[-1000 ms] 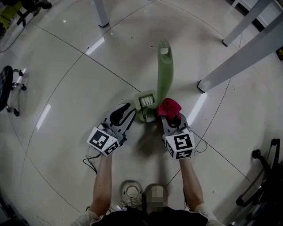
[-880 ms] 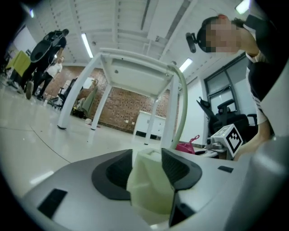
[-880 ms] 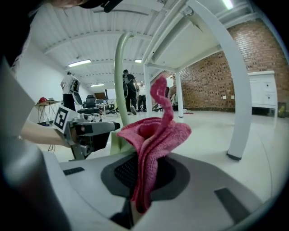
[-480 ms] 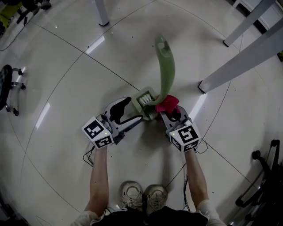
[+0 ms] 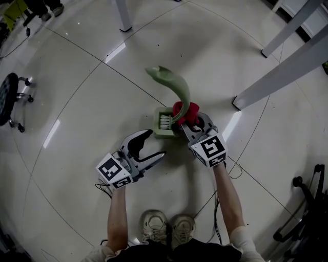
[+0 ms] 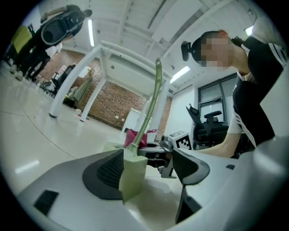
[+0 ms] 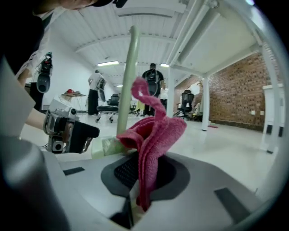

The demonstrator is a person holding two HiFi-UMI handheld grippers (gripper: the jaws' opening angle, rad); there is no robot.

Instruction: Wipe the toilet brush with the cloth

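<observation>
The green toilet brush lies with its head (image 5: pixel 165 123) on the floor, and its curved handle (image 5: pixel 177 87) rises and leans left. My right gripper (image 5: pixel 192 122) is shut on the red cloth (image 5: pixel 184 110), which rests against the handle just above the head. In the right gripper view the cloth (image 7: pixel 151 135) sticks up from the gripper (image 7: pixel 144 180), with the handle (image 7: pixel 128 76) behind it. My left gripper (image 5: pixel 158 144) is open, its jaws having just been opening. The brush head (image 6: pixel 133 169) sits just ahead of the left gripper (image 6: pixel 151 167), with no pad pressing on it.
White table legs (image 5: pixel 123 15) (image 5: pixel 287 71) stand at the back and right. One office chair base (image 5: pixel 10 100) is far left, another (image 5: pixel 307 204) far right. A thin cable (image 5: pixel 233 169) trails on the tiled floor by my shoes (image 5: pixel 166 225). People (image 7: pixel 152 79) stand far off.
The left jaws opened wide and drew back from the brush head. The brush handle swung over to the left. The right gripper carried the cloth forward against the handle's base.
</observation>
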